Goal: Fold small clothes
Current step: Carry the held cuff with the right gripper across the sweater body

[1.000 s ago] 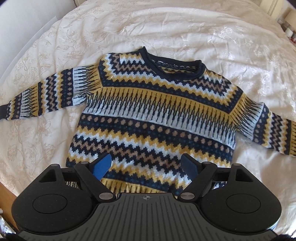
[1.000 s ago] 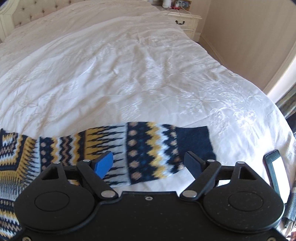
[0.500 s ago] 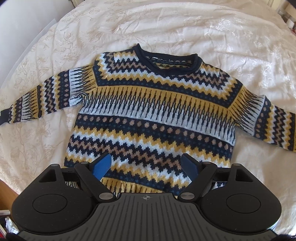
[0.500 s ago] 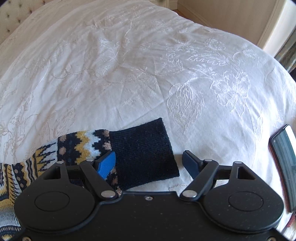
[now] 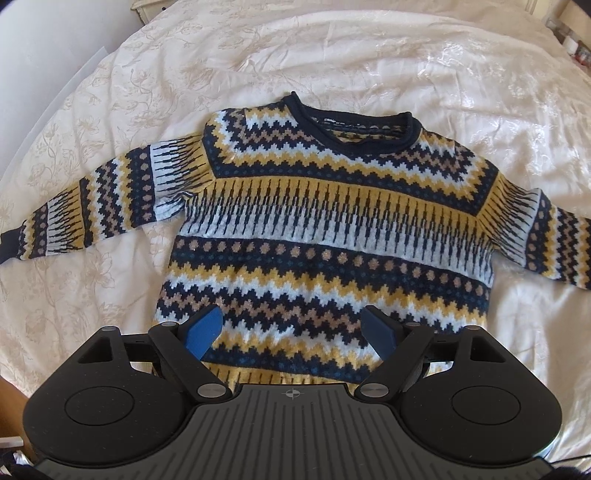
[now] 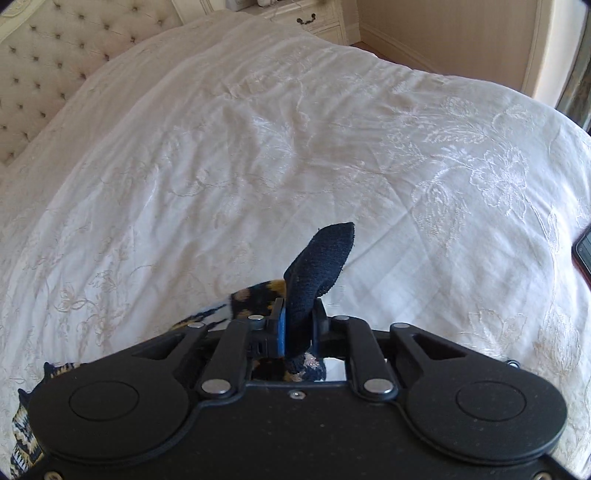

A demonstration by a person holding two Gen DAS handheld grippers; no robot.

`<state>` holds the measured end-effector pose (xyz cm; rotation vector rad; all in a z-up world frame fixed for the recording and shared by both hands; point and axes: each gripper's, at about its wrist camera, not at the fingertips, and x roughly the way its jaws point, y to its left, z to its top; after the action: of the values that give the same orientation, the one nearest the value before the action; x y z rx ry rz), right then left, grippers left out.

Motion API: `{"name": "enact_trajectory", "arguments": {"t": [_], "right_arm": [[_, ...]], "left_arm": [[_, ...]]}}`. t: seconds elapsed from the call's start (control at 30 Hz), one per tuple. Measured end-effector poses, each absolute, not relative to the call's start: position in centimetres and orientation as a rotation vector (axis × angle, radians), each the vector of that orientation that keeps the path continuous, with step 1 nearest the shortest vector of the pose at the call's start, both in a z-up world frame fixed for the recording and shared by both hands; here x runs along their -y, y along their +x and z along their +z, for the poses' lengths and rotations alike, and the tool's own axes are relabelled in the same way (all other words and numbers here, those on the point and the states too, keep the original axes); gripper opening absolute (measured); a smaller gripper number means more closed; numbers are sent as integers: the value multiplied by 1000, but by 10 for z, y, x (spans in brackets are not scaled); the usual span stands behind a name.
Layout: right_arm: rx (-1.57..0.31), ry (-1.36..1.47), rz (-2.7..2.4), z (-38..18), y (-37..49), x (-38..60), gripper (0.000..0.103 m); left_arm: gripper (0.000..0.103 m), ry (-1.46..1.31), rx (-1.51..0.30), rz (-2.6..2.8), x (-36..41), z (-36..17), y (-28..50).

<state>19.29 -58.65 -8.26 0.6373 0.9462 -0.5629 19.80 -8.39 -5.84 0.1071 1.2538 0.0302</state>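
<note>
A small knitted sweater (image 5: 325, 221) in navy, yellow, white and tan zigzag bands lies flat and face up on the bed, both sleeves spread sideways. My left gripper (image 5: 293, 332) hovers open over the sweater's bottom hem, nothing between its blue pads. In the right wrist view my right gripper (image 6: 298, 328) is shut on the navy cuff (image 6: 321, 258) of one sleeve, and the cuff sticks up past the fingers. The patterned sleeve (image 6: 251, 299) trails off to the left under the gripper body.
The white embroidered bedspread (image 6: 295, 147) stretches all around the sweater. A tufted headboard (image 6: 55, 66) stands at the far left, a nightstand (image 6: 306, 18) behind the bed. A dark phone (image 6: 583, 251) lies at the bed's right edge.
My right gripper has closed on the sleeve's navy cuff, which lay flat between its open fingers before. The left gripper drifted slightly over the hem and stays open.
</note>
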Motion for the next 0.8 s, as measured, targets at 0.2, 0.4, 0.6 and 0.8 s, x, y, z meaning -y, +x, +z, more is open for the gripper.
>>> {"name": "enact_trajectory", "arguments": {"t": [0.2,0.4,0.6,0.8], "right_arm": [[-877,592,-437,-35,229,497,20],[-851,542,-261,-10,272,388,20],[-868,495,-81,-19,313,279,20],[-927,460,76,-51,340,174,20]], "left_arm": [[82,128,-1236,-16,43,-61,207],[82,144,-1215,-11,-12,-61,219],[82,135,-1211,14,-62,-64,230],[82,128,-1209,26,-94,-68,241]]}}
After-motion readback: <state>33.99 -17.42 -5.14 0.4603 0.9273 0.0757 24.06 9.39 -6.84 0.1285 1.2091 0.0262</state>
